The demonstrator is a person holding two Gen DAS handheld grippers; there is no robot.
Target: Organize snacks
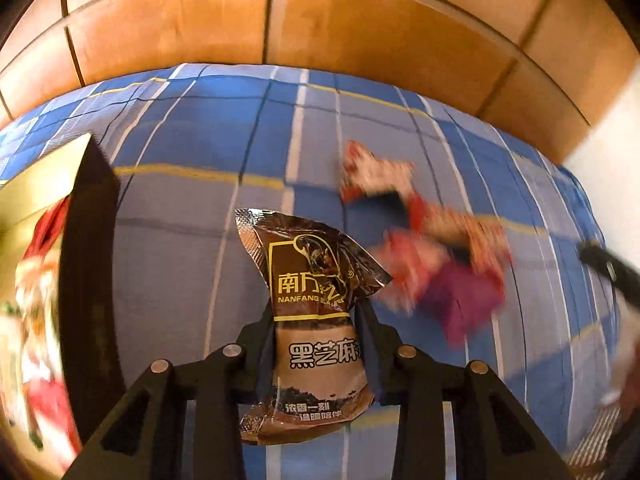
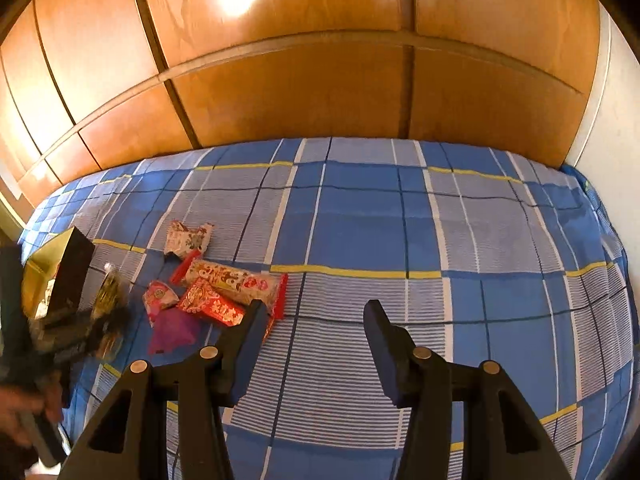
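- While it hangs above the near part of the bed, the left gripper (image 1: 316, 320) is clenched on a brown sesame-paste sachet (image 1: 312, 312), its pads pinching the packet's waist so the crimped top stands upright above them.
- The right gripper (image 2: 316, 320) stands released over the blue plaid bedsheet (image 2: 400, 220), nothing between its fingers (image 2: 384, 344).
- Just beyond the right gripper's left finger lies a small heap of snacks: a red snack packet (image 2: 212, 304), a long red-and-white bar wrapper (image 2: 240, 280), a pink pouch (image 2: 160, 296) and a purple pouch (image 2: 174, 330), touching or overlapping one another.
- A little farther sits a crumpled white-and-red wrapper (image 2: 188, 238), just apart from the heap.
- At the bed's left edge stands a box (image 2: 70, 276), dark outside and gold inside, with red-and-white packets inside it in the left wrist view; their kind is too blurred to tell.
- Beside that box, a person's hand (image 2: 24, 412) grips the left tool.
- Along the bed's far edge runs a wooden panelled wall (image 2: 300, 92).
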